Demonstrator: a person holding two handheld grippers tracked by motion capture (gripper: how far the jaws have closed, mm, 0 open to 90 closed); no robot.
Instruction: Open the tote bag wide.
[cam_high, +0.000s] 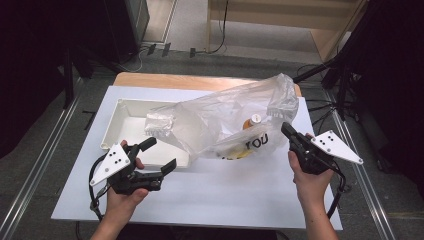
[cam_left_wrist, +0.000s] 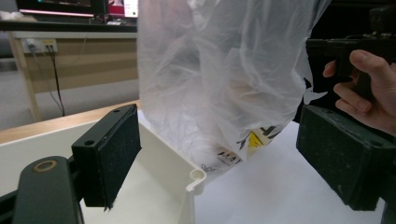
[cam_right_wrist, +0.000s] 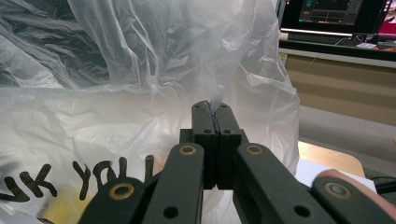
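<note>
At the centre of the high view, a clear plastic bag (cam_high: 235, 117) lies across the white table (cam_high: 260, 185), its mouth over the right end of a white tray (cam_high: 120, 125). The right gripper (cam_high: 286, 129), at right of centre, has its jaws clamped on a fold of the bag's film. The left gripper (cam_high: 161, 154), lower left, stands with jaws wide apart over the tray's near rim, nothing between them.
</note>
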